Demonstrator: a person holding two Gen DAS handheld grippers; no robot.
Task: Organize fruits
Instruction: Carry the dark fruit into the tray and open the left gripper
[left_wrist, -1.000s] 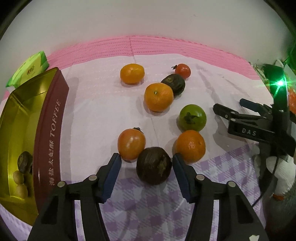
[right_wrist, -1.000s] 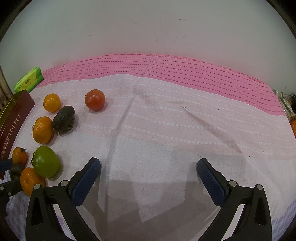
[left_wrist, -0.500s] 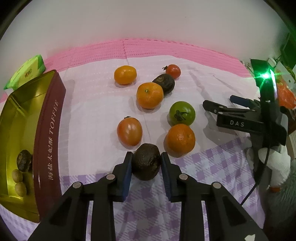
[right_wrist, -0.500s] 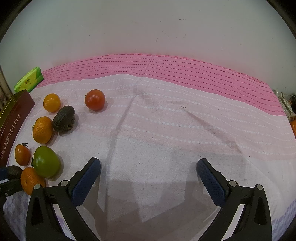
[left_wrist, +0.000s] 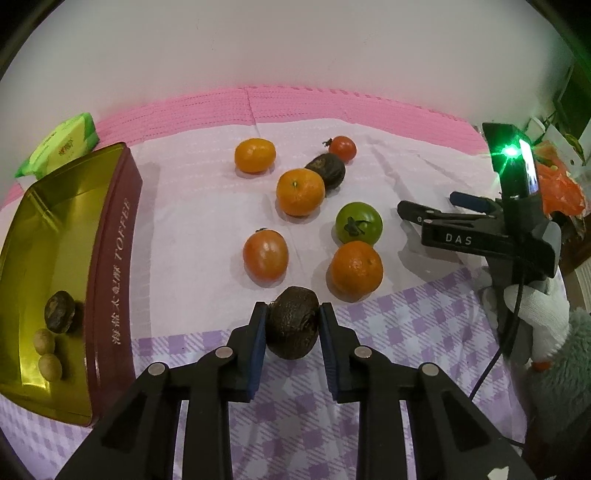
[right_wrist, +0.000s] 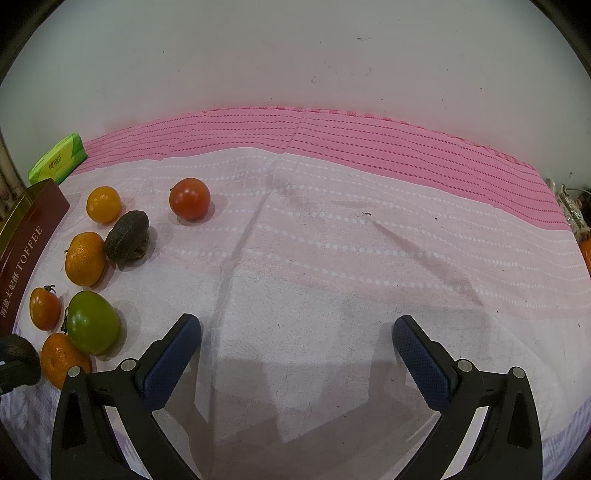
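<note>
My left gripper (left_wrist: 292, 325) is shut on a dark wrinkled fruit (left_wrist: 293, 322) and holds it above the checked cloth. Loose fruits lie beyond it: a red tomato (left_wrist: 265, 257), an orange (left_wrist: 356, 270), a green tomato (left_wrist: 358, 222), another orange (left_wrist: 300, 191), a second dark fruit (left_wrist: 327, 170), a small orange (left_wrist: 255, 155) and a small red tomato (left_wrist: 342, 147). The gold toffee tin (left_wrist: 110, 258) stands at the left with a dark fruit (left_wrist: 58, 311) and two pale nuts inside. My right gripper (right_wrist: 295, 354) is open and empty over bare cloth; it also shows in the left wrist view (left_wrist: 432, 206).
A green tissue pack (left_wrist: 61, 147) lies behind the tin by the wall. An orange bag (left_wrist: 561, 192) and clutter sit at the far right edge. The same fruits show at the left of the right wrist view, among them the green tomato (right_wrist: 92, 321).
My left gripper closed on the dark wrinkled fruit and lifted it up and back from the cloth. The right gripper stayed still and open.
</note>
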